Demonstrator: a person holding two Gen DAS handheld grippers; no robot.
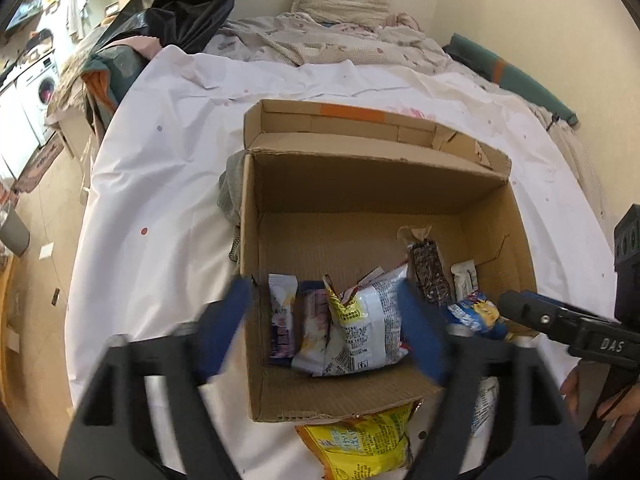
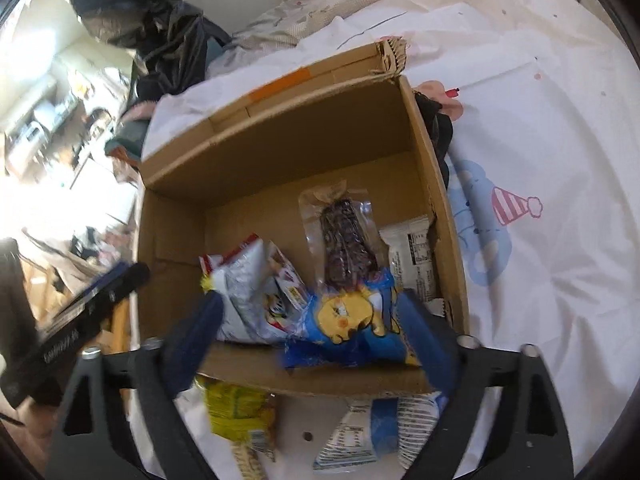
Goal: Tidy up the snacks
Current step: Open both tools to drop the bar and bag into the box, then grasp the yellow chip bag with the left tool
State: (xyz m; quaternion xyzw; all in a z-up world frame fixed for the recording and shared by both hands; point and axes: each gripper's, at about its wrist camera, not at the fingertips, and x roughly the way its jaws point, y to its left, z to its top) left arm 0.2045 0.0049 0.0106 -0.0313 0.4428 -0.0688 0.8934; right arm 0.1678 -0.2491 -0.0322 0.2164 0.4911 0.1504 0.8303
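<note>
An open cardboard box (image 1: 400,192) (image 2: 280,148) sits on the white sheet and holds several snack packets. My left gripper (image 1: 328,316) is open above the box's near left part, over a silver packet (image 1: 368,320). My right gripper (image 2: 316,332) is open over the near wall, and a blue packet with a yellow cartoon figure (image 2: 352,324) lies between its fingers, partly on the box edge. The same blue packet shows in the left wrist view (image 1: 476,314). A dark bar in clear wrap (image 2: 344,240) and a white packet (image 2: 412,256) lie in the box.
A yellow packet (image 1: 360,444) (image 2: 236,412) and a white-and-blue packet (image 2: 372,428) lie on the sheet in front of the box. Crumpled bedding and a pillow (image 1: 344,0) lie beyond. A black plastic bag (image 1: 188,4) stands at far left.
</note>
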